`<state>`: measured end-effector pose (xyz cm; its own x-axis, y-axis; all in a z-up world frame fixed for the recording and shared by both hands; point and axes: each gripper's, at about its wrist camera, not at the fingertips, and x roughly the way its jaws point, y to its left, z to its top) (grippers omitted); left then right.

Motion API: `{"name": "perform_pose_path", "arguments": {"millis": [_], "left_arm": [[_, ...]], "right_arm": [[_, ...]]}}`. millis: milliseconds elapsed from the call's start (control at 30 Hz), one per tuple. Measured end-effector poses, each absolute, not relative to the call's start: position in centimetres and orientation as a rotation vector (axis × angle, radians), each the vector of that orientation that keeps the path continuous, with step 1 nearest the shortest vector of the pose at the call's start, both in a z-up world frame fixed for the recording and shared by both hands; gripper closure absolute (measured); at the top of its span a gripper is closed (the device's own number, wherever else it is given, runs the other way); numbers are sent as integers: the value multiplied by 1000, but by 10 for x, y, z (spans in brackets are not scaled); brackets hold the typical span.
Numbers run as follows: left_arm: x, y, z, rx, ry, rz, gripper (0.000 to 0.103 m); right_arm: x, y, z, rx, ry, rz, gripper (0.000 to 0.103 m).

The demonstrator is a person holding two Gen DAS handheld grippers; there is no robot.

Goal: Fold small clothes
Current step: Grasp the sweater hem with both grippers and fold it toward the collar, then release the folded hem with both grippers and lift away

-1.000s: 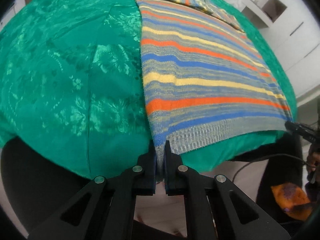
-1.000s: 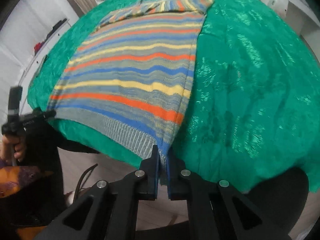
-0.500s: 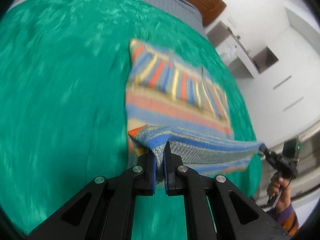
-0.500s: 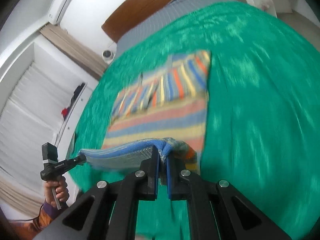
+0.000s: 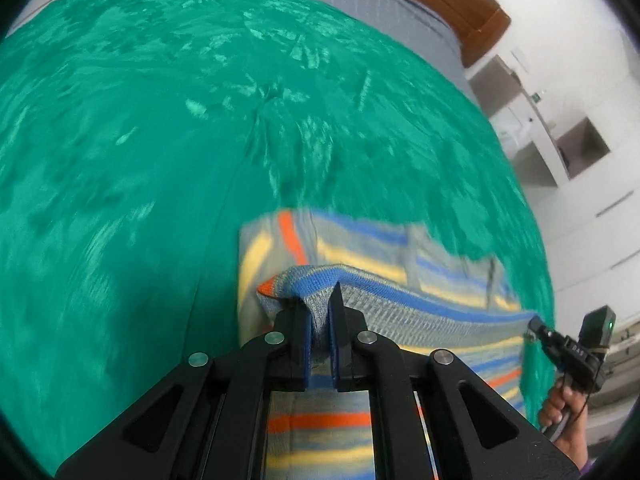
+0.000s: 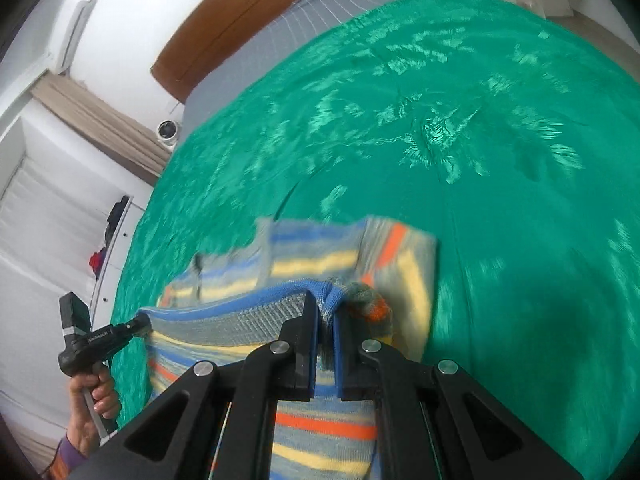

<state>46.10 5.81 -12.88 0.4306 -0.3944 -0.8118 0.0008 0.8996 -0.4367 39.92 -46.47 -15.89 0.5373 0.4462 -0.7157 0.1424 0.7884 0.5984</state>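
Observation:
A striped knit sweater (image 5: 404, 300) in grey, blue, yellow and orange lies on the green bedspread (image 5: 160, 160). Its ribbed hem is lifted and stretched taut over the collar end. My left gripper (image 5: 318, 312) has one hem corner bunched between its pads, and its jaws are opening. My right gripper (image 6: 326, 314) is shut on the other hem corner of the sweater (image 6: 312, 260). Each gripper also shows in the other's view, the right gripper (image 5: 538, 326) at the far right and the left gripper (image 6: 136, 326) at the far left, both at the hem's ends.
The bedspread (image 6: 500, 120) stretches far beyond the sweater on all sides. A wooden headboard (image 5: 440, 0) and grey sheet lie at the far end. White shelves (image 5: 560, 152) stand beside the bed. A person's hand (image 6: 96, 396) grips the left tool's handle.
Both grippers carried the hem from the bed's near edge up over the sweater towards the collar, folding it in half. The left jaws have parted slightly.

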Motion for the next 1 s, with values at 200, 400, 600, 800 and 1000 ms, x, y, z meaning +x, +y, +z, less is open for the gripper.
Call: {"name": "perform_pose_path", "arguments": {"millis": [200, 400, 600, 800, 1000], "left_arm": [[474, 94, -114, -536, 986, -119, 28], [430, 79, -103, -314, 1025, -293, 28], [318, 58, -131, -120, 1108, -352, 28], [256, 67, -144, 68, 1144, -254, 54], [210, 84, -117, -10, 1044, -193, 23]], "right_arm": [[411, -501, -168, 871, 852, 140, 68], [395, -471, -134, 577, 986, 318, 68], [352, -400, -137, 326, 1131, 401, 65], [256, -381, -170, 129, 1252, 390, 82], [189, -410, -135, 169, 1115, 244, 78]]}}
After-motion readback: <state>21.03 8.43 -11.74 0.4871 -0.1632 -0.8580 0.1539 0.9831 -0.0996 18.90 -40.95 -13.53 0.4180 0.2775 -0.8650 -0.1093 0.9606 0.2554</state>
